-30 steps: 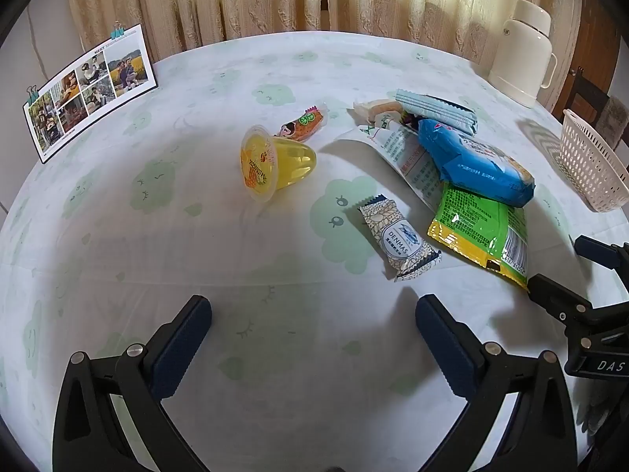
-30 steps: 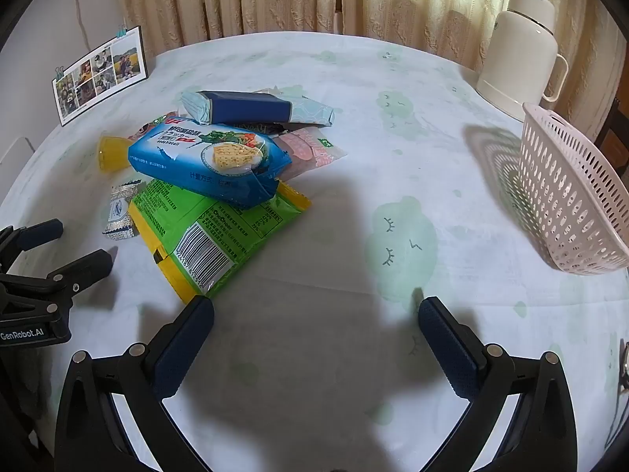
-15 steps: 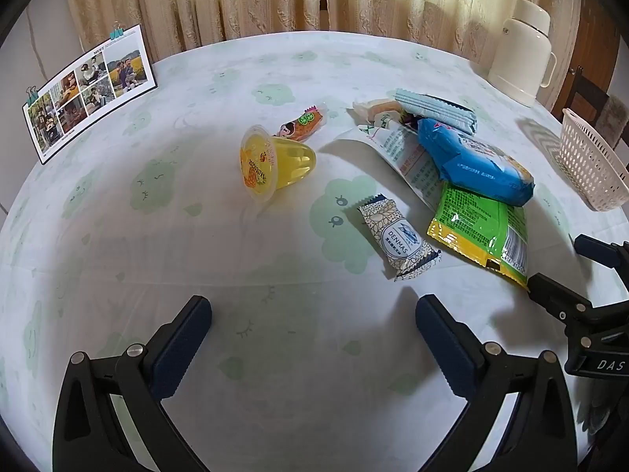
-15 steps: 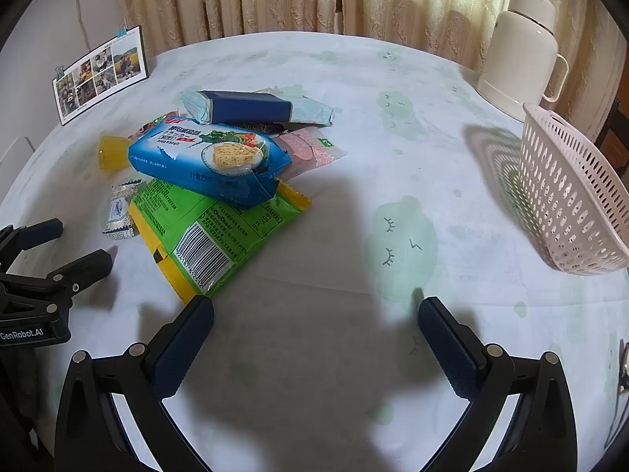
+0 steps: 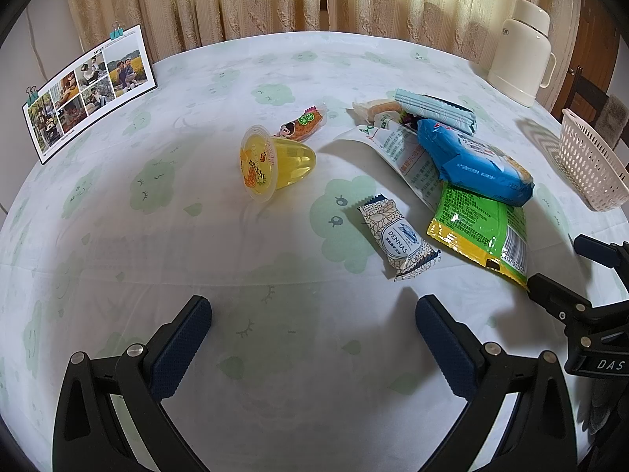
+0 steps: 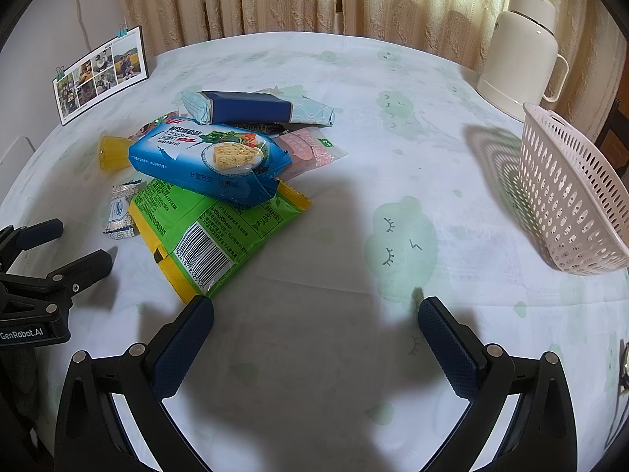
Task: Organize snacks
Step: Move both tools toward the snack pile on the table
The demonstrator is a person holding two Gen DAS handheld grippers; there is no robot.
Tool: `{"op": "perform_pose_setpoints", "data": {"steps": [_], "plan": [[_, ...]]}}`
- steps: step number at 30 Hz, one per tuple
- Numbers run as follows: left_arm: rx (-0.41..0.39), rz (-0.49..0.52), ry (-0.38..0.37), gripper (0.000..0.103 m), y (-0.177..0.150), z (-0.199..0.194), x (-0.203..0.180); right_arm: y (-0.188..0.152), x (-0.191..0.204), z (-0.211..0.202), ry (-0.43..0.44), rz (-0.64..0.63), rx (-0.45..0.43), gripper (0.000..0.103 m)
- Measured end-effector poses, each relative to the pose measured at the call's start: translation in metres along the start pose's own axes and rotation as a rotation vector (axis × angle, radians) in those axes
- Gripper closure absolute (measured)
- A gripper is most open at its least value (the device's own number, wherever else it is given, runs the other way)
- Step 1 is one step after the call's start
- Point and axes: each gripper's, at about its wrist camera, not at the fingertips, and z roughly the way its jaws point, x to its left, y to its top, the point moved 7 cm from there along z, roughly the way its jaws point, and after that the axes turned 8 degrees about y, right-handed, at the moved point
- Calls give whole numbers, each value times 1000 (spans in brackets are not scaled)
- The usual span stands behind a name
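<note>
Nothing has shifted in the last second: my left gripper (image 5: 313, 338) and right gripper (image 6: 315, 340) both hover with fingers spread wide, holding nothing. The snack pile (image 6: 220, 165) lies untouched mid-table, the pink basket (image 6: 570, 196) well apart at the right, seemingly empty. I judge sorting has not begun.
</note>
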Motion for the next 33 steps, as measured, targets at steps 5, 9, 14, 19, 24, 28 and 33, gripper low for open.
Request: {"op": "perform_pose_setpoints", "data": {"steps": [5, 9, 14, 19, 24, 28, 33], "plan": [[3, 0, -6, 0, 0, 0, 0, 0, 0, -1, 3, -1, 0, 0], [1, -13, -23, 0, 3, 1, 4, -2, -1, -3, 26, -2, -3, 0], [5, -70, -55, 0, 3, -3, 14, -1, 3, -7, 62, 15, -13, 0], [7, -90, -55, 0, 4, -3, 16, 7, 10, -16, 95, 24, -51, 0], [5, -79, -44, 0, 4, -3, 15, 13, 17, -24, 120, 27, -80, 0], [5, -81, -40, 0, 4, -3, 17, 11, 17, -23, 130, 29, -79, 0], [0, -79, -26, 0, 4, -5, 18, 9, 14, -19, 136, 45, -73, 0]]}}
